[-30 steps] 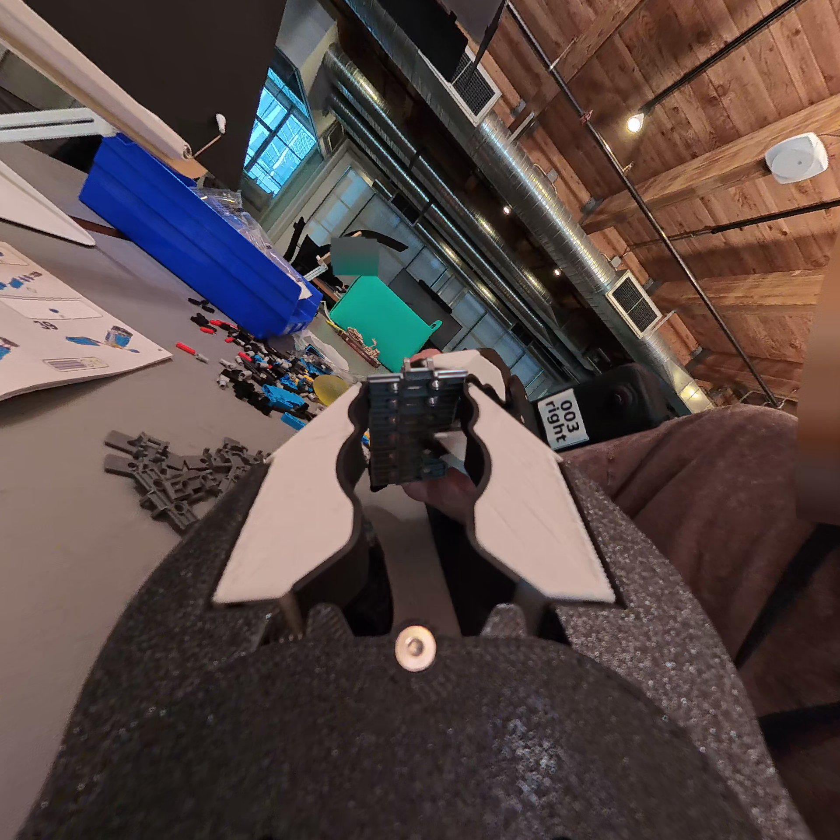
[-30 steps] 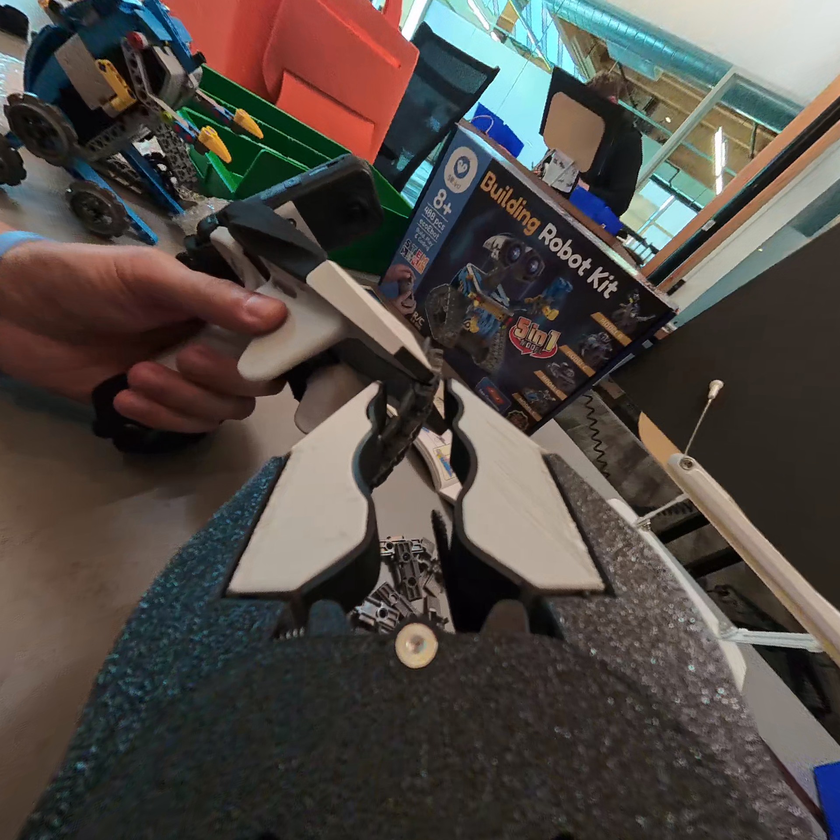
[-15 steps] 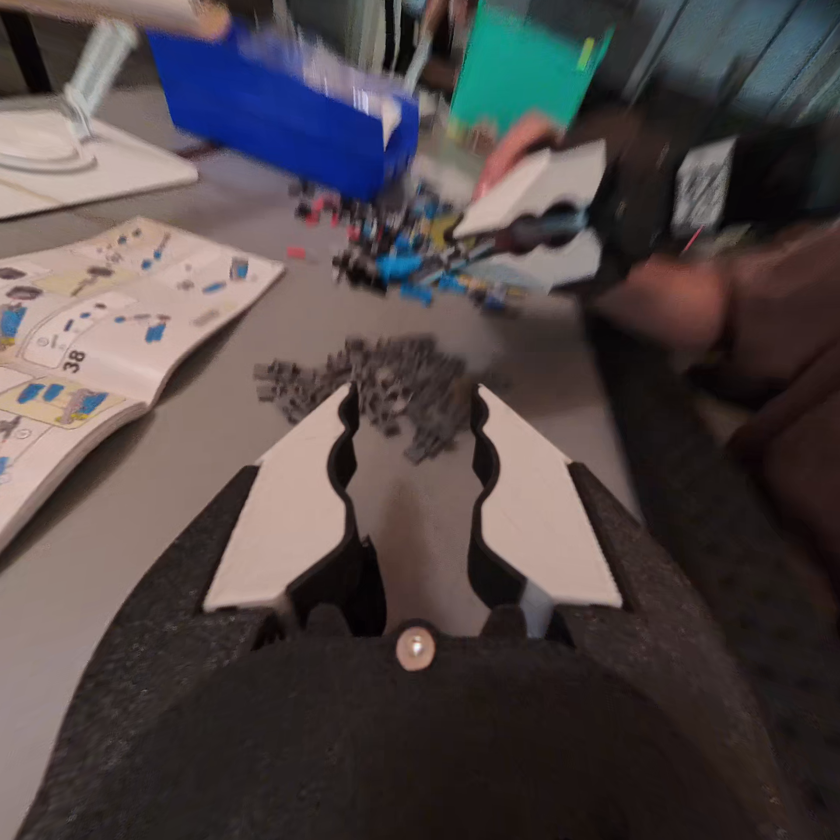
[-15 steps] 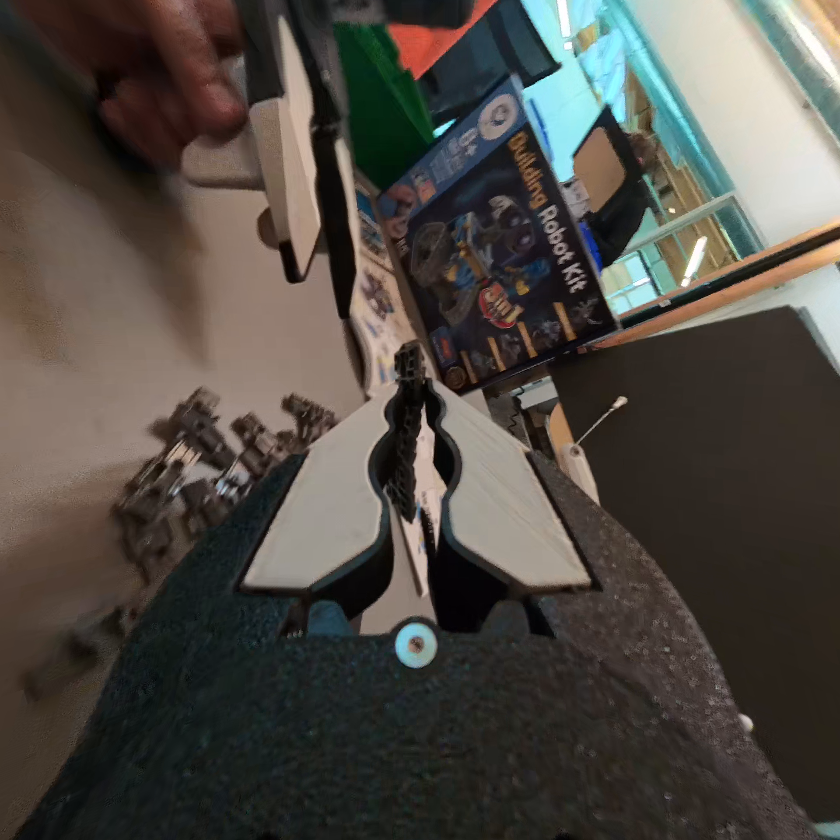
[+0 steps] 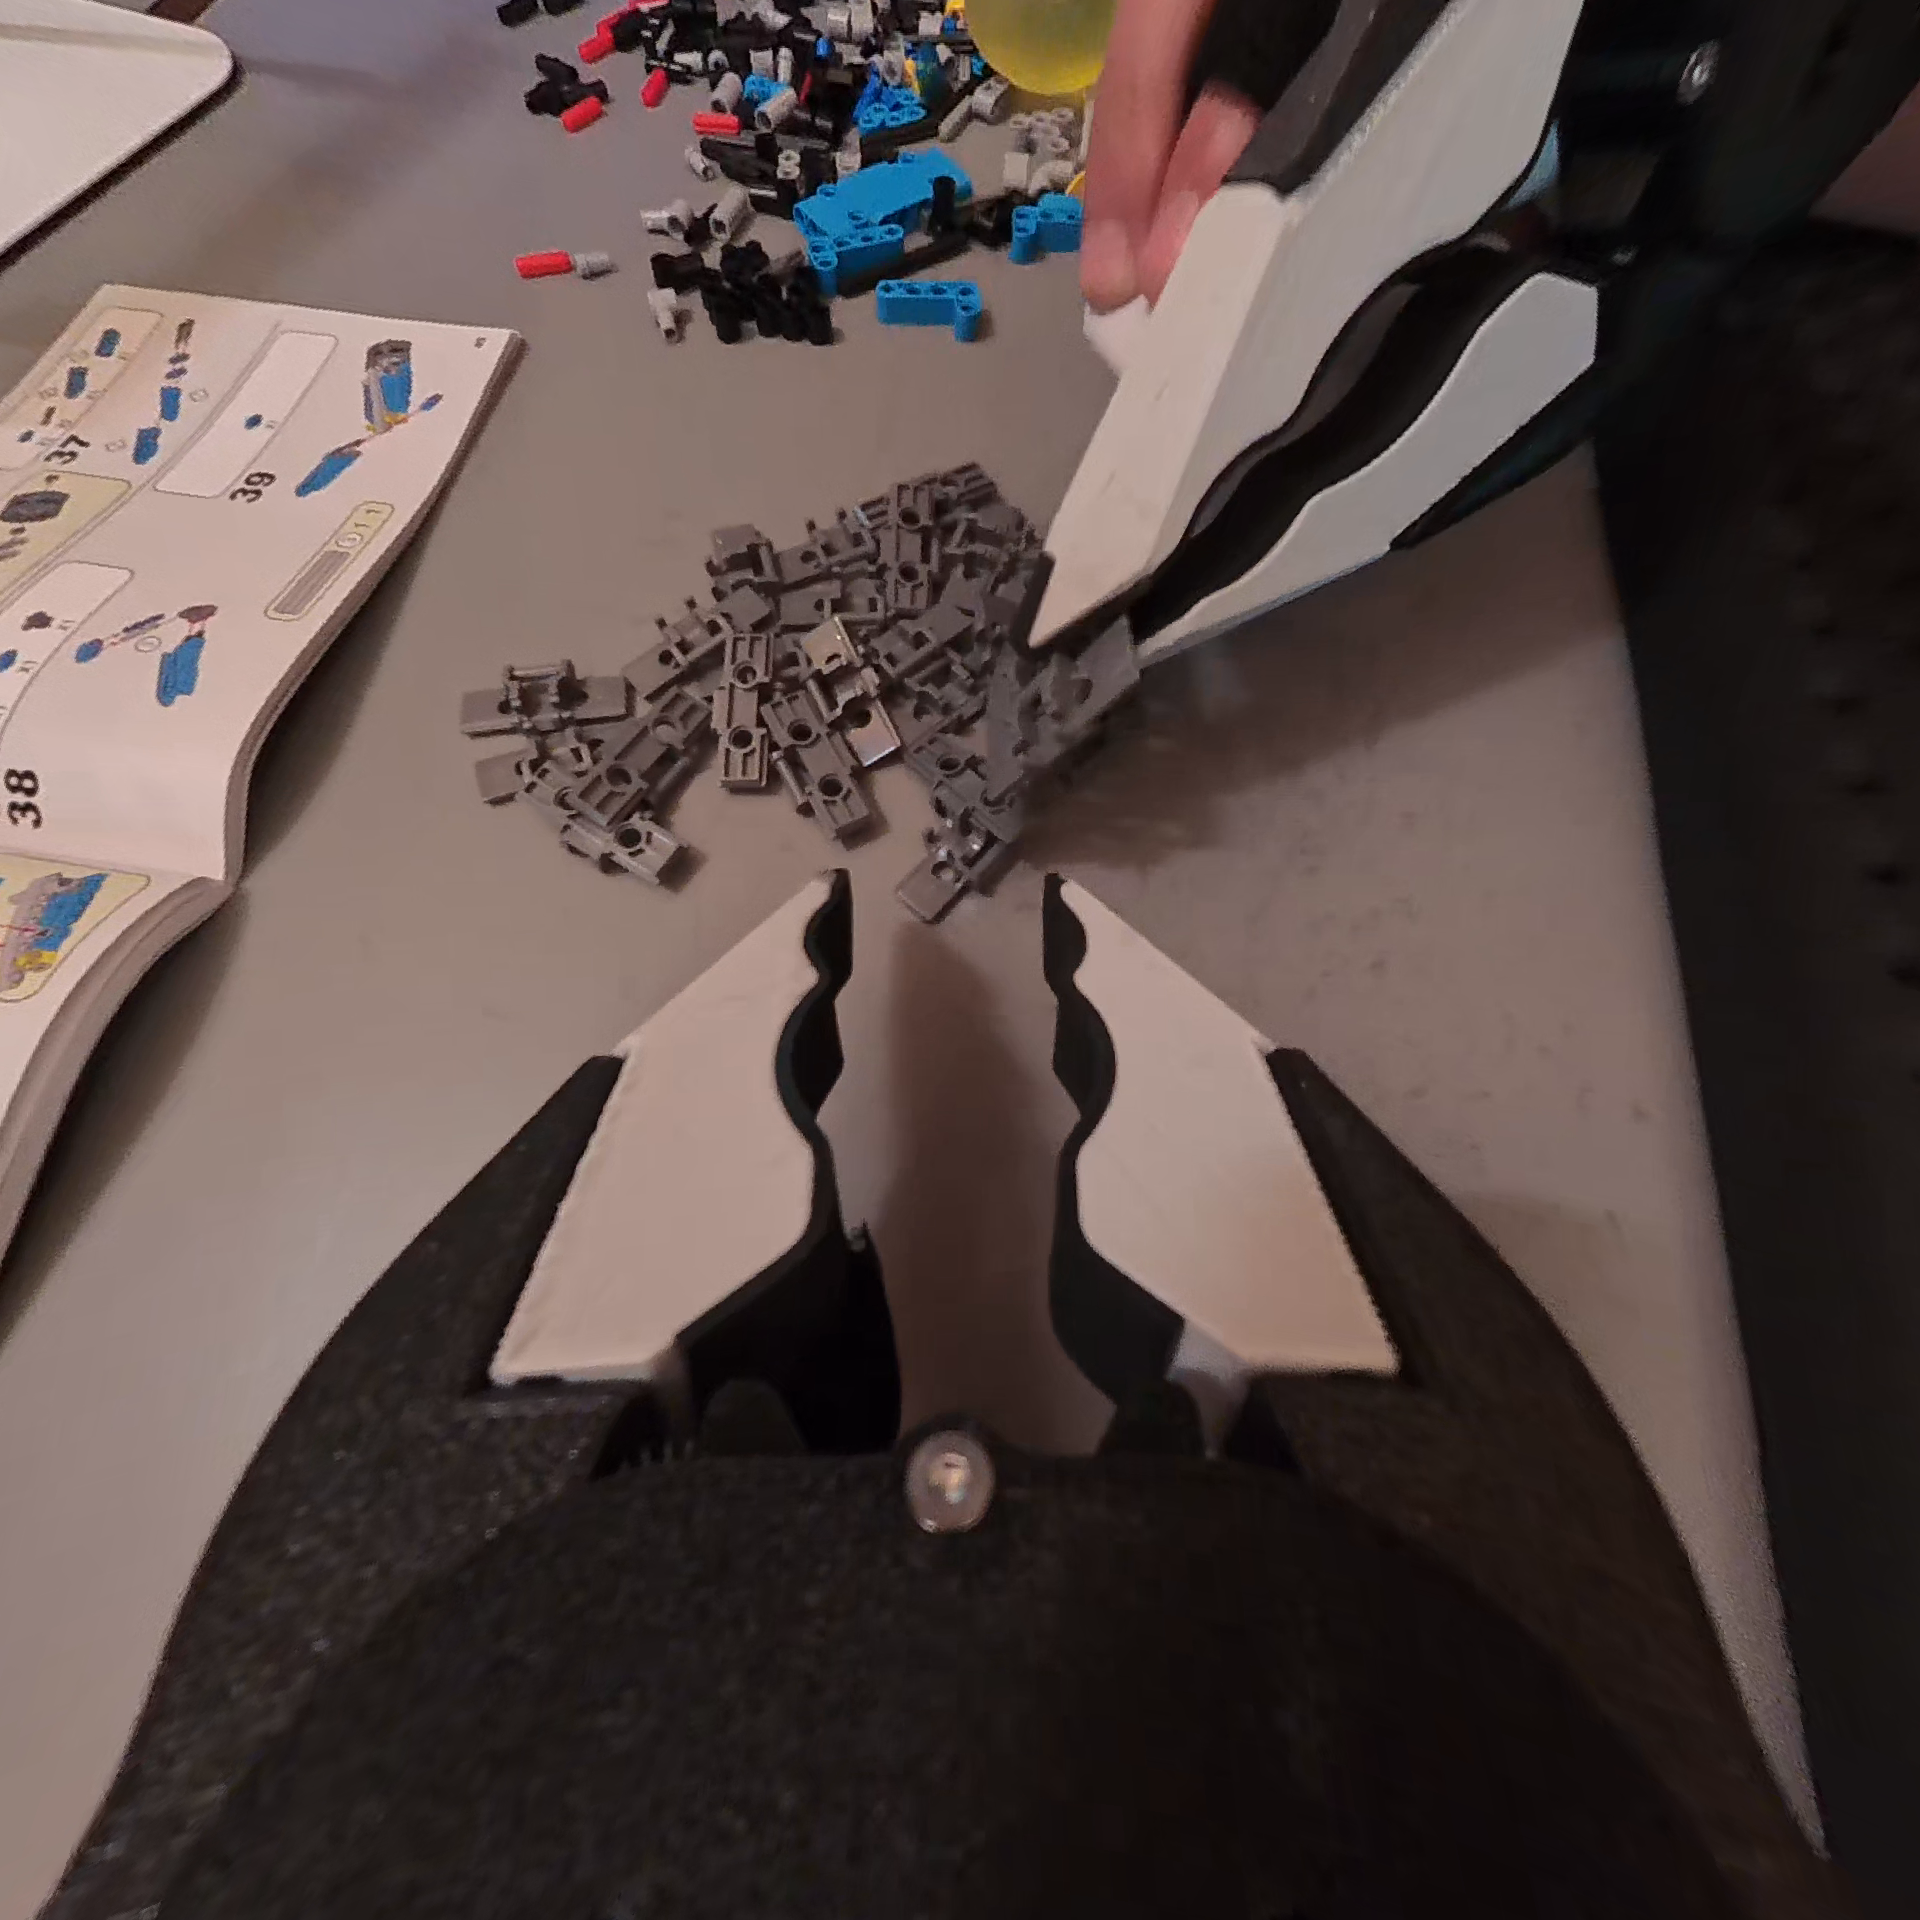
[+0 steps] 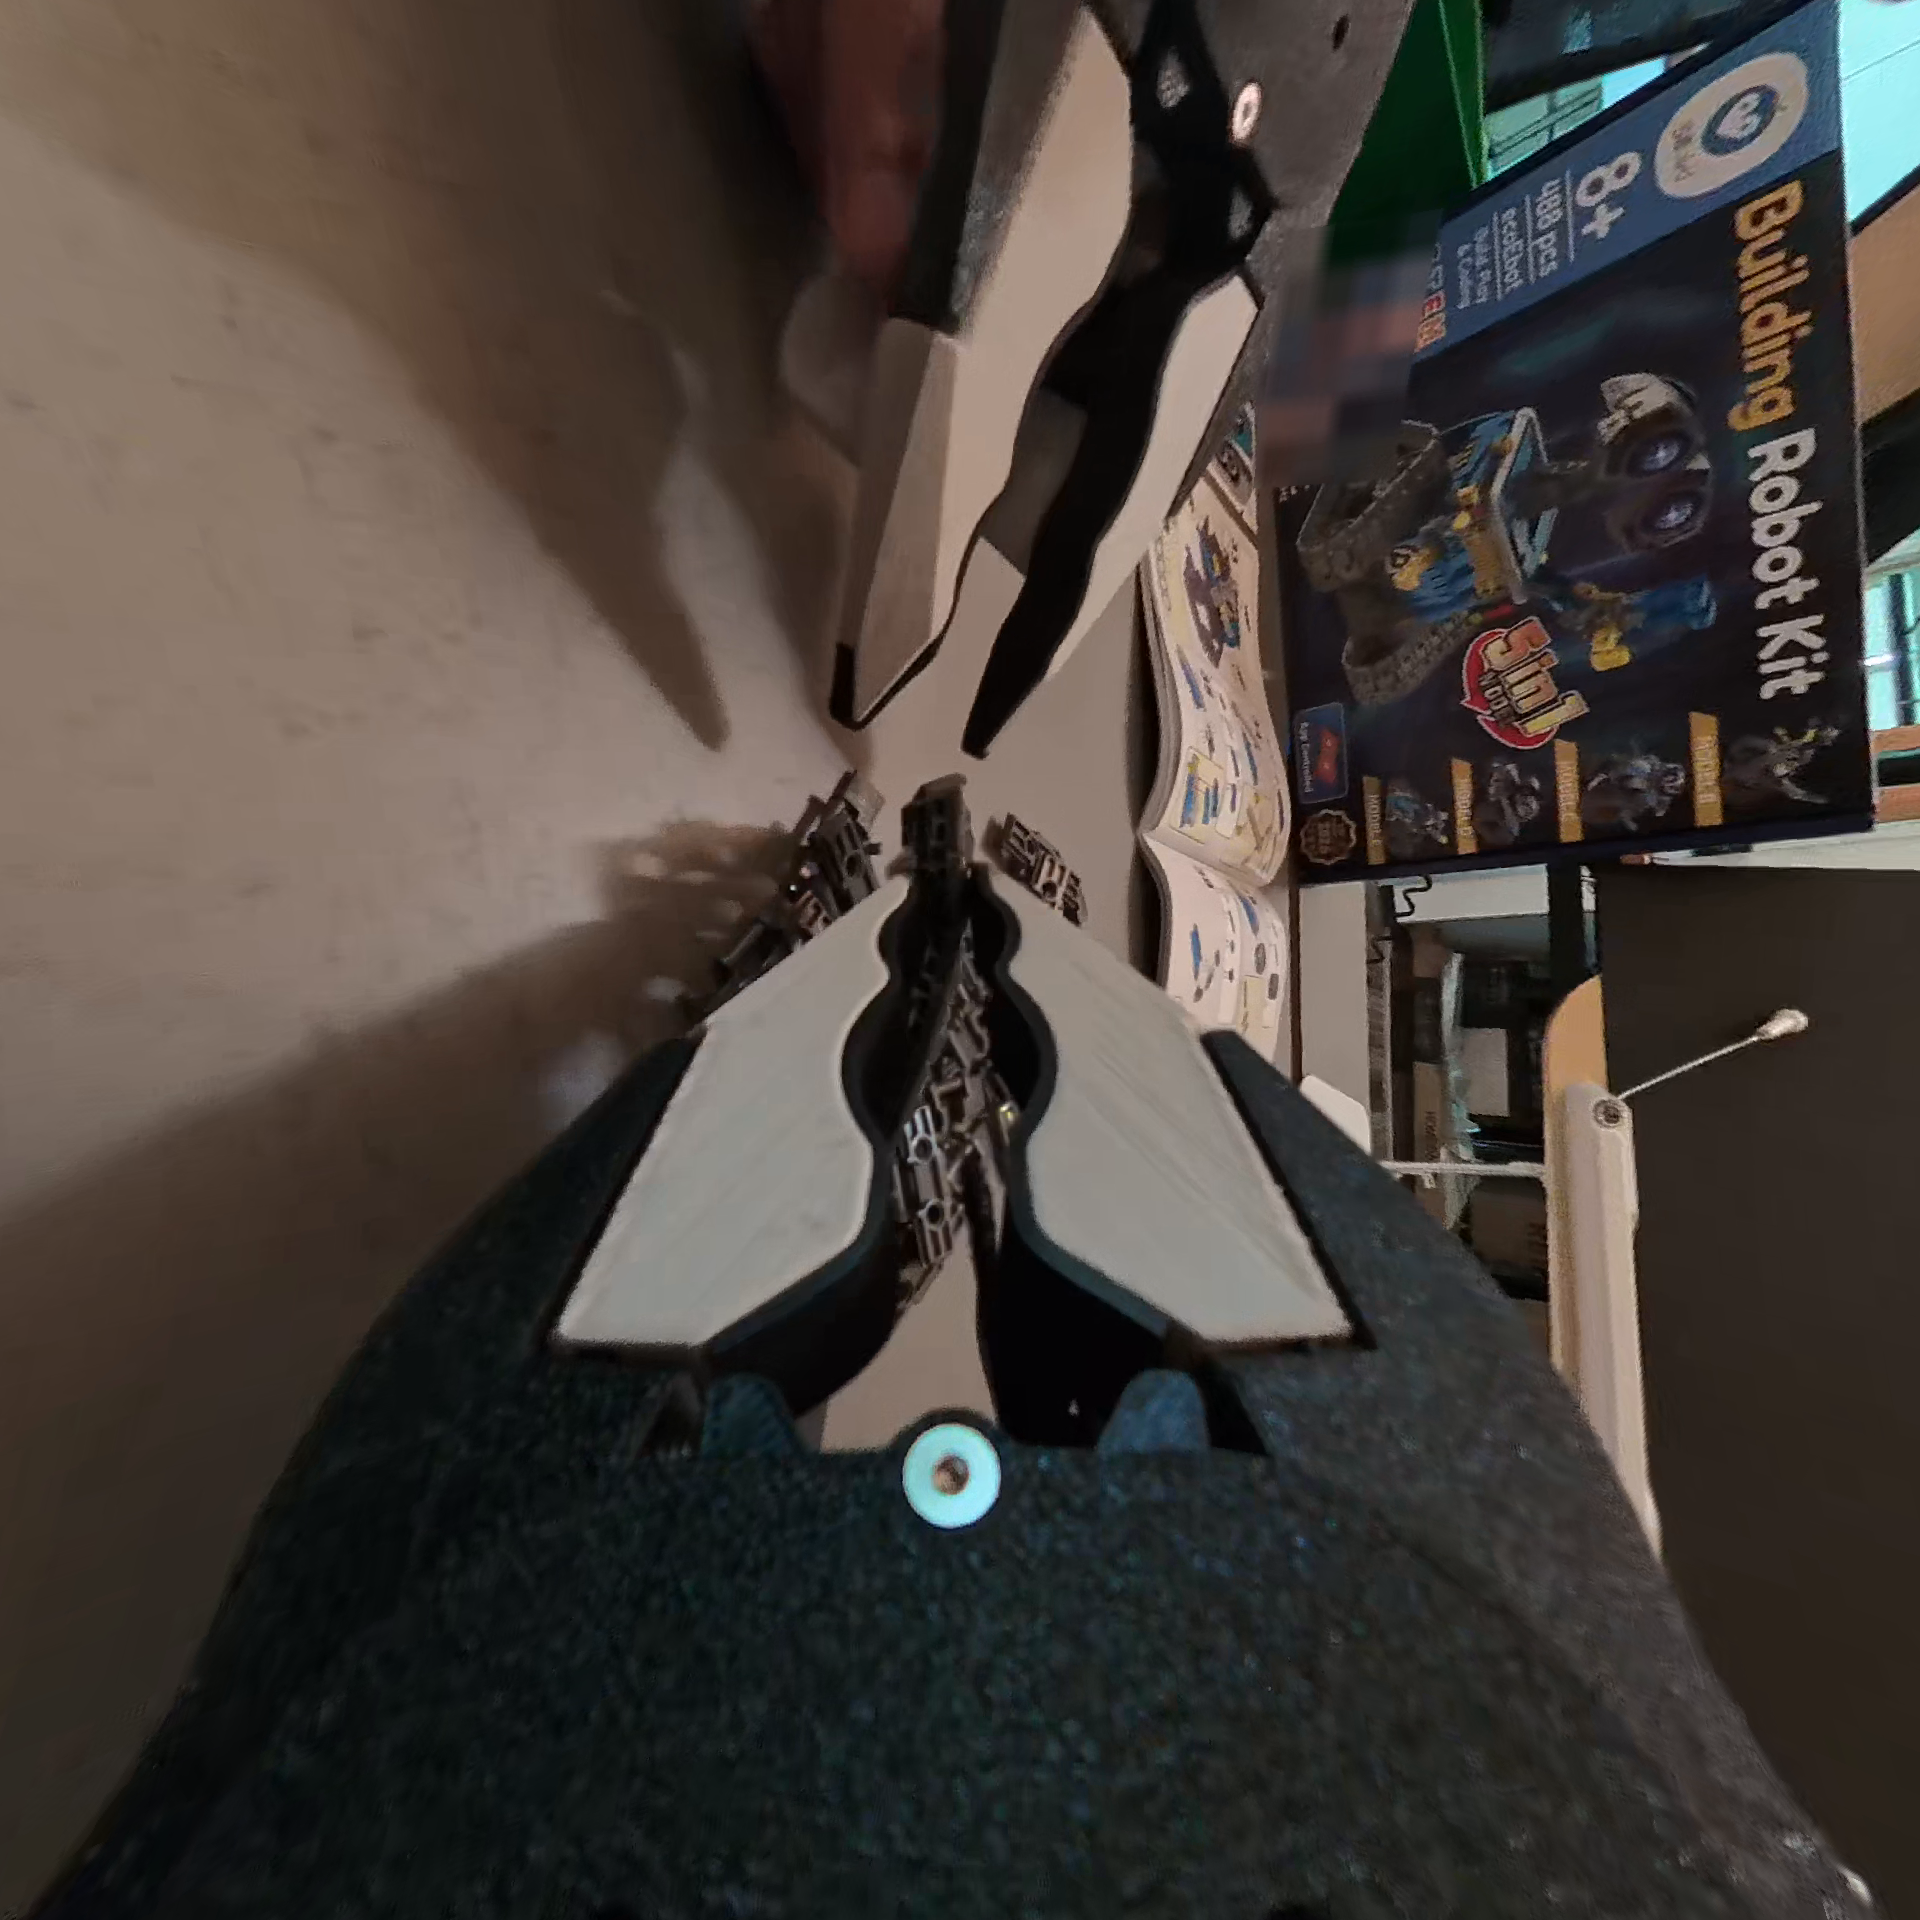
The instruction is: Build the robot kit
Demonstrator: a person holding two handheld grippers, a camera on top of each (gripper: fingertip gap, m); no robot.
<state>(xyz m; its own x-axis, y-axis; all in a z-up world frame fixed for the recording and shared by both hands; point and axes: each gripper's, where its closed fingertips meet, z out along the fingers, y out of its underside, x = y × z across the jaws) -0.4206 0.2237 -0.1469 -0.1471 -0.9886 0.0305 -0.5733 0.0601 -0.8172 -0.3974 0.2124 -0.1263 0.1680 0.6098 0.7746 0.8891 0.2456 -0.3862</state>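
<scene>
A: What is the left gripper [image 5: 945,894] doing?

B: Its two fingers are spread wide with nothing between them. It sits low over the grey tabletop [image 5: 416,1039], and its tips are just beside the pile of grey track links [image 5: 790,686].

A: And the right gripper [image 6: 940,878]?

B: Its fingers are squeezed tight on a dark strip of joined links [image 6: 935,831]. In the left wrist view the strip's end hangs down onto the side of the pile nearest the right edge of the tabletop.

A: What else is there?

B: An open booklet [image 5: 187,582] lies by the left edge. Beyond the pile is a heap of blue, black and red pieces [image 5: 831,208]. A dark toy box [image 6: 1579,499] stands behind the booklet.
</scene>
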